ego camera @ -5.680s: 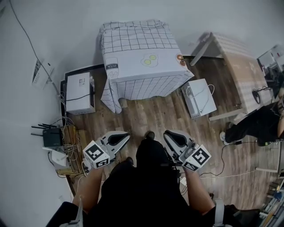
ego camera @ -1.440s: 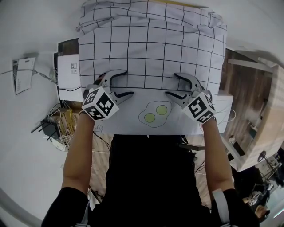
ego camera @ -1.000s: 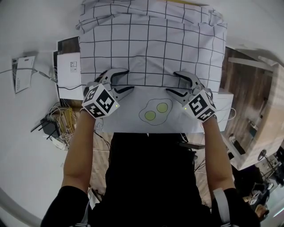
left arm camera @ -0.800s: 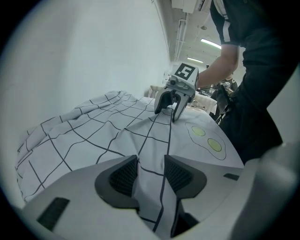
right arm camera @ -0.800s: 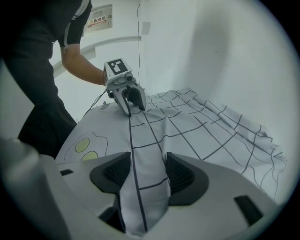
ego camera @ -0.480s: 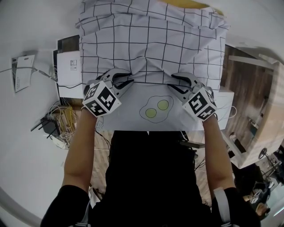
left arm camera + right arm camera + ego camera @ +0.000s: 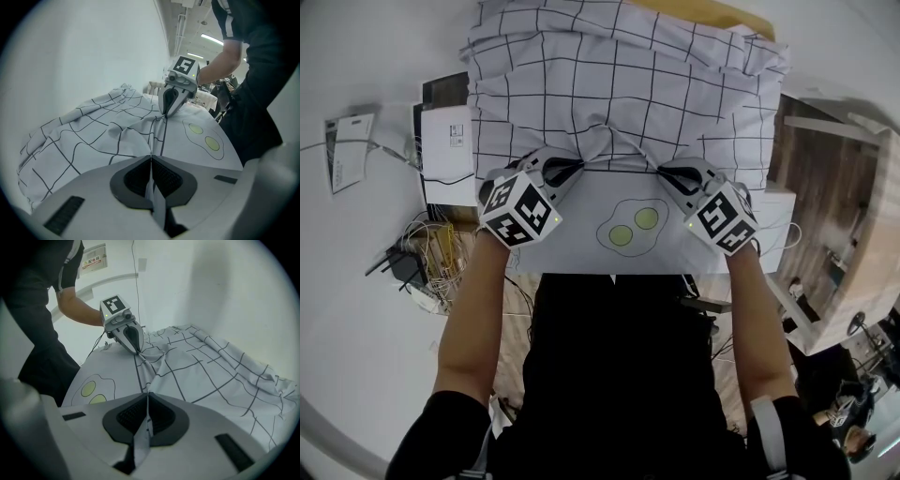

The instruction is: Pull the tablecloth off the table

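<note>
Nearest you, the plain panel of the tablecloth (image 7: 581, 246) with its fried-egg print (image 7: 633, 225) lies smooth on your side of the table.

Just beyond it, your left gripper (image 7: 570, 169) and right gripper (image 7: 667, 175) have just been closing. Both are now clamped on the tablecloth. Each gripper view shows a pinched fold of fabric running up between the jaws, which are together on it. A second ago both stood apart over flat fabric.

Past the grippers, creases draw in toward each pinch. The checked part is rumpled where it lay smoother before.

At the far edge a strip of bare wooden table (image 7: 712, 11) shows, more than before.

Finding: the tablecloth still covers nearly all the table, but both grips look secure. You can begin the pull toward yourself, keeping it even on both sides.
</note>
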`<action>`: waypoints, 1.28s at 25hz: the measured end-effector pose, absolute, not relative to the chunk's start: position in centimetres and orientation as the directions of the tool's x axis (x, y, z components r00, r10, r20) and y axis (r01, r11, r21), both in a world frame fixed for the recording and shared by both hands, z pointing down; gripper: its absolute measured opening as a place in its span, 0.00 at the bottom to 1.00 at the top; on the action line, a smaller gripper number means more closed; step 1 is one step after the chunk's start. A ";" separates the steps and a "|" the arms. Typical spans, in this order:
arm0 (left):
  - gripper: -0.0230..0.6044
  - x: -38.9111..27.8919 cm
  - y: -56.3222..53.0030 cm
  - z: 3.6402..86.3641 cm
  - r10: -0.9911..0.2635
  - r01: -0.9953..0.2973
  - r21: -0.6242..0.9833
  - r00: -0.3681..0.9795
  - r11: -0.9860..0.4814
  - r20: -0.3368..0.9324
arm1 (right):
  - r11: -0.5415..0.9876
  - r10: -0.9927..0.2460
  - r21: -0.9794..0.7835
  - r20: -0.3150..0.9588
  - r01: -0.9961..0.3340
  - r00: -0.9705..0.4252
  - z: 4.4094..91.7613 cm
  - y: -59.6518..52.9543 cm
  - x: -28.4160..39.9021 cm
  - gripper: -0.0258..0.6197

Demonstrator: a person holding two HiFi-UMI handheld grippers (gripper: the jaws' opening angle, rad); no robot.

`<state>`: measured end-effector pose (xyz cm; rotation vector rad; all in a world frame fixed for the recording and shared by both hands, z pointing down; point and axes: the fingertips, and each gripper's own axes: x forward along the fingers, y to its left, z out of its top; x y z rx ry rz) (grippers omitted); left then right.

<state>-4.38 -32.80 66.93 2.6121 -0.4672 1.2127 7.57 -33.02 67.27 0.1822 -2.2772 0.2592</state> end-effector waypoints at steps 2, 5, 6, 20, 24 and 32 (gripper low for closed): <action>0.06 -4.4 -32.8 66.9 -0.194 -0.379 0.065 0.606 -0.923 0.771 | 0.967 -0.056 -0.123 0.757 -0.225 -0.650 67.3 -33.0 7.6 0.08; 0.06 -4.5 -32.9 66.9 -0.219 -0.395 0.056 0.617 -0.917 0.756 | 0.956 -0.076 -0.135 0.745 -0.261 -0.663 67.3 -33.1 7.6 0.08; 0.06 -4.6 -33.0 66.8 -0.229 -0.404 0.057 0.624 -0.913 0.747 | 0.950 -0.075 -0.152 0.738 -0.273 -0.671 67.3 -33.2 7.6 0.08; 0.06 -4.9 -32.8 61.6 -0.303 -0.445 0.050 0.683 -0.894 0.665 | 0.927 -0.125 -0.185 0.664 -0.325 -0.737 62.3 -33.1 7.7 0.07; 0.06 -5.4 -32.6 60.1 -0.325 -0.470 0.058 0.691 -0.881 0.646 | 0.915 -0.136 -0.211 0.642 -0.345 -0.754 60.7 -33.0 7.3 0.07; 0.06 -5.7 -32.5 57.1 -0.347 -0.486 0.068 0.708 -0.872 0.616 | 0.911 -0.159 -0.204 0.627 -0.358 -0.762 58.0 -33.2 7.1 0.07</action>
